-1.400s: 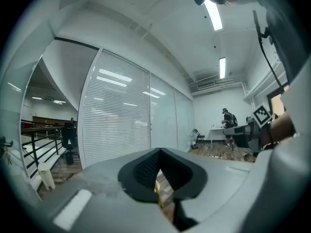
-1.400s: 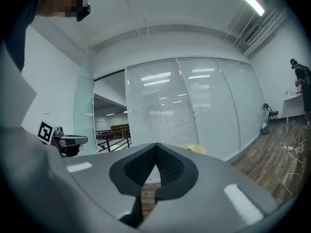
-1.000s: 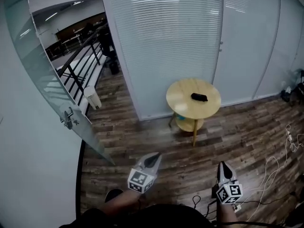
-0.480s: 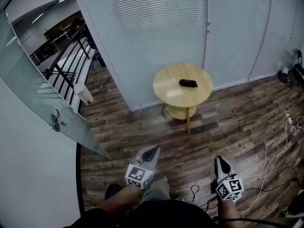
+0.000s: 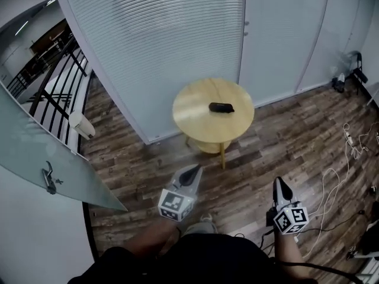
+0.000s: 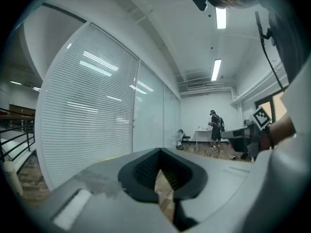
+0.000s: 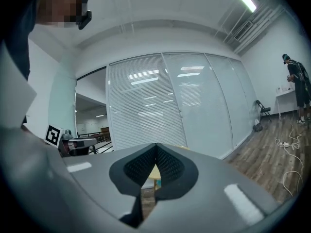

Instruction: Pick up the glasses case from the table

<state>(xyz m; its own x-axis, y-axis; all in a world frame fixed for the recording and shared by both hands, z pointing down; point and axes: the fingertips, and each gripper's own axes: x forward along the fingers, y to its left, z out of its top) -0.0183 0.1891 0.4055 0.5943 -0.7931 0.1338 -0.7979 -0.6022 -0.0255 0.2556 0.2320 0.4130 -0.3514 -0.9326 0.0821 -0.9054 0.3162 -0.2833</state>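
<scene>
Distance explains your posture: the small dark oblong glasses case [image 5: 220, 107] lies flat near the middle of the round pale-wood table [image 5: 192, 114], well apart from both tools, so neither has anything to grasp yet. Your left gripper [image 5: 190, 173] points toward the table's near edge with its jaws pressed together and nothing between them. Your right gripper [image 5: 282, 188], out beyond the table's right edge, is likewise closed and empty. Carried low and closed at your sides, they look set for walking, not reaching. The case sits clear of the table's rim with bare wood all round, so I judge either claw could take it once you spread its jaws. White cables [image 5: 346, 158] on the plank floor lie to your right, off the line to the table.
</scene>
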